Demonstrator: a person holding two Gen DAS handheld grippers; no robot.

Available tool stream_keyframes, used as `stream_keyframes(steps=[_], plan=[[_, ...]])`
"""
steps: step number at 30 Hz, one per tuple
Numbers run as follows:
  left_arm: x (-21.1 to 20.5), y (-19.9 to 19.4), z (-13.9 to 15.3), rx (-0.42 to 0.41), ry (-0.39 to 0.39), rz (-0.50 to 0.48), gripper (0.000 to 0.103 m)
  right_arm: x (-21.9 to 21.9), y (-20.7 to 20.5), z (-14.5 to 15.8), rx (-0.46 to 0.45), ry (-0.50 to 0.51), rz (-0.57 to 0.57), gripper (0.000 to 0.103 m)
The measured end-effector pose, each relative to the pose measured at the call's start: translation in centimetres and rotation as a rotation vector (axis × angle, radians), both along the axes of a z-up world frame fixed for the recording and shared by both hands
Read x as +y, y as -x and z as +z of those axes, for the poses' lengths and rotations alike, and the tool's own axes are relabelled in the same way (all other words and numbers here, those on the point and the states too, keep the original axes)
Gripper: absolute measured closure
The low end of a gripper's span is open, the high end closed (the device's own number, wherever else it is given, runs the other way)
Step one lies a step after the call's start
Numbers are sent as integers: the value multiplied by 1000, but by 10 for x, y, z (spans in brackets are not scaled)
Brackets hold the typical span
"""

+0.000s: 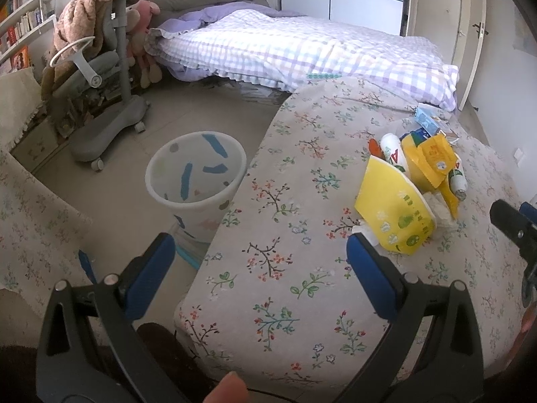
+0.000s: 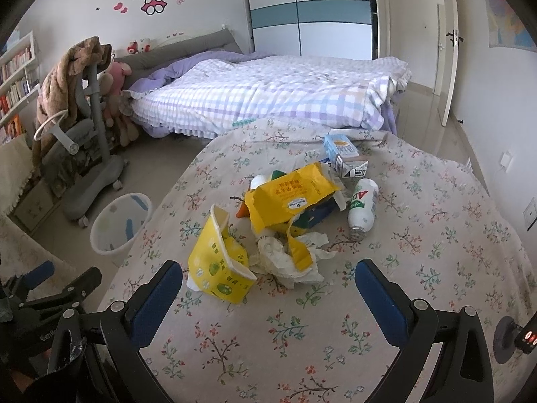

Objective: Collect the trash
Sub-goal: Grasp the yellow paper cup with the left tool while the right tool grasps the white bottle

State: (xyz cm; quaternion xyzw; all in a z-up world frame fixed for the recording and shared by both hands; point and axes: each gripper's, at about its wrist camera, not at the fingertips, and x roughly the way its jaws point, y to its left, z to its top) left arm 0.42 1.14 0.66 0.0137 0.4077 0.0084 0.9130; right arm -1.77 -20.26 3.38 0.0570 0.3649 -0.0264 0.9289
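A pile of trash lies on the floral tablecloth [image 2: 335,336]: a yellow paper tub [image 2: 218,265], a yellow wrapper [image 2: 288,194], crumpled tissue [image 2: 285,262], a white bottle [image 2: 362,205] and a blue-white carton [image 2: 342,154]. The tub [image 1: 392,208] and wrapper [image 1: 429,161] also show in the left wrist view. A white bin [image 1: 198,181] stands on the floor left of the table; it also shows in the right wrist view [image 2: 120,225]. My left gripper [image 1: 261,258] is open and empty over the table's left edge. My right gripper [image 2: 268,278] is open and empty, just short of the pile.
A bed [image 2: 268,97] with a checked quilt stands behind the table. A grey chair [image 1: 107,100] draped with a brown blanket stands on the floor beyond the bin. A bookshelf [image 1: 23,16] is on the left wall, a door [image 2: 446,50] at the right.
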Motion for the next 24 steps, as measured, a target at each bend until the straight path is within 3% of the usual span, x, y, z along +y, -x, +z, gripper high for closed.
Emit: stream_keyframes(steps=[7,13,16,21,24], plan=[[-19,-27,2,147,44,-152,1,-38,-10,13,19,-12,-58,0],[-52,-62,-7,300,61,-284,1,-106,-36,0,141,-103,-175,0],[-68,-82,-16,376,122,-310,1,-139,-46,-14,207,-162,-251,0],[-89,-104,-38,421,181,-331,2,-170,-63,-38,284,-249,-307,0],[-99,-116,-55,489,219,-332,9,-179,-75,-47,300,-263,-330,0]])
